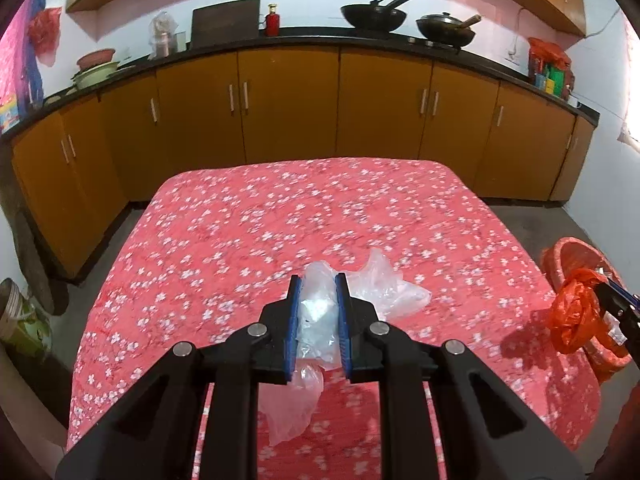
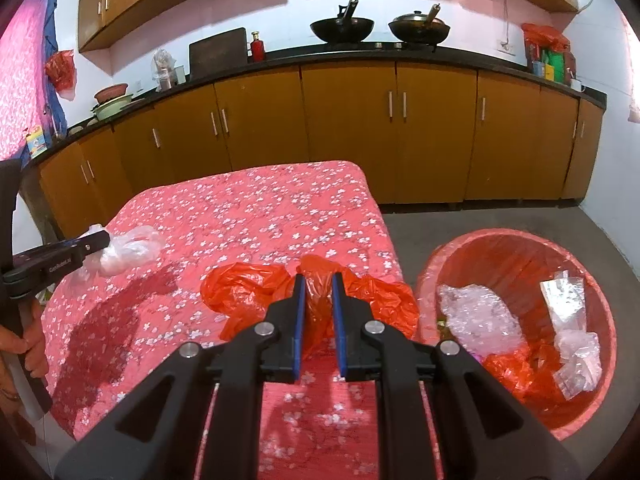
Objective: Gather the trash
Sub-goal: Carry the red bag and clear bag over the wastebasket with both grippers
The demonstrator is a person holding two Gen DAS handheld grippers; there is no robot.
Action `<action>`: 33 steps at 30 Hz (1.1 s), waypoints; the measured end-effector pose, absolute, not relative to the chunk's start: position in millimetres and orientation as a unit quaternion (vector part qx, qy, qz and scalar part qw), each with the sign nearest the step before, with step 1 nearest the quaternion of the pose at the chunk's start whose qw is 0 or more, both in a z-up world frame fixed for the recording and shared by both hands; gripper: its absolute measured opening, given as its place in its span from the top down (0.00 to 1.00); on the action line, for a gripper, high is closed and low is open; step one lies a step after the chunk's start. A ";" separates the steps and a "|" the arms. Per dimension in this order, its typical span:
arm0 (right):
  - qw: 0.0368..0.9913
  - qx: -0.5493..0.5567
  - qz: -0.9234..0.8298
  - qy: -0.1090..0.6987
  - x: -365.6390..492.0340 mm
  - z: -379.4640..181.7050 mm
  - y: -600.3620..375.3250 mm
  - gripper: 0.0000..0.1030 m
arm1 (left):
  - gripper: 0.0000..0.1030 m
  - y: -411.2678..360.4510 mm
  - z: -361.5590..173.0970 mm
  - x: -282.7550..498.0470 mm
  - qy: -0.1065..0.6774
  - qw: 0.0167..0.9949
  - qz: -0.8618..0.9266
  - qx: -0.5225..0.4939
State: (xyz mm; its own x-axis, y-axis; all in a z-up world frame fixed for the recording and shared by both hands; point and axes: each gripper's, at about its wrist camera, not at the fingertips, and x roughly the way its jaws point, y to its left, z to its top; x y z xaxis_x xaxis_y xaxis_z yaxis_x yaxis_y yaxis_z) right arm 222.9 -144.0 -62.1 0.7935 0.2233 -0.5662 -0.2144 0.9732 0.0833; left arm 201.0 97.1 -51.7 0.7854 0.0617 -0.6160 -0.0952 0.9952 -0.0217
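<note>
Presently, both grippers are closed on trash above a table (image 1: 248, 216) covered with a red cloth printed with small white flowers.

Left gripper (image 1: 318, 280): its blue pads are clamped on a clear plastic bag (image 1: 316, 312). The bag bulges above the fingertips, spreads to the right of them and hangs in a loose fold below the jaws. In the right wrist view the same gripper (image 2: 106, 238) enters from the left edge, the clear bag (image 2: 128, 250) bunched at its tip just above the cloth; whether the bag touches the cloth cannot be told. A hand (image 2: 30, 340) grasps the handle at the lower left.

Right gripper (image 2: 318, 280): its pads are clamped on a crumpled orange plastic bag (image 2: 240, 292), which spreads to both sides of the fingers over the table's right edge. In the left wrist view this gripper (image 1: 600, 286) shows at the far right, with the orange bag (image 1: 572, 312) dangling from it.

A red bin (image 2: 440, 264) stands on the grey floor just beside the table's right side. It contains clear plastic wrappers (image 2: 472, 316) and orange plastic scraps (image 2: 516, 368).

Background: brown cabinets (image 2: 348, 128) under a dark counter carrying two black woks (image 2: 342, 28) and a red bottle (image 2: 257, 46).
</note>
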 end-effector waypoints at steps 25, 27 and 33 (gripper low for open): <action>0.962 0.031 0.042 0.268 204.7 -31.2 -221.1 0.87 | 0.84 -13.5 -22.2 208.3 0.302 0.952 -0.047 0.007; 0.963 0.033 0.035 0.267 203.2 -30.5 -229.1 0.87 | 0.84 -22.4 -20.7 208.4 0.301 0.952 -0.056 0.010; 0.964 0.040 0.013 0.264 199.3 -28.7 -251.5 0.87 | 0.84 -49.4 -17.3 209.2 0.298 0.951 -0.084 0.013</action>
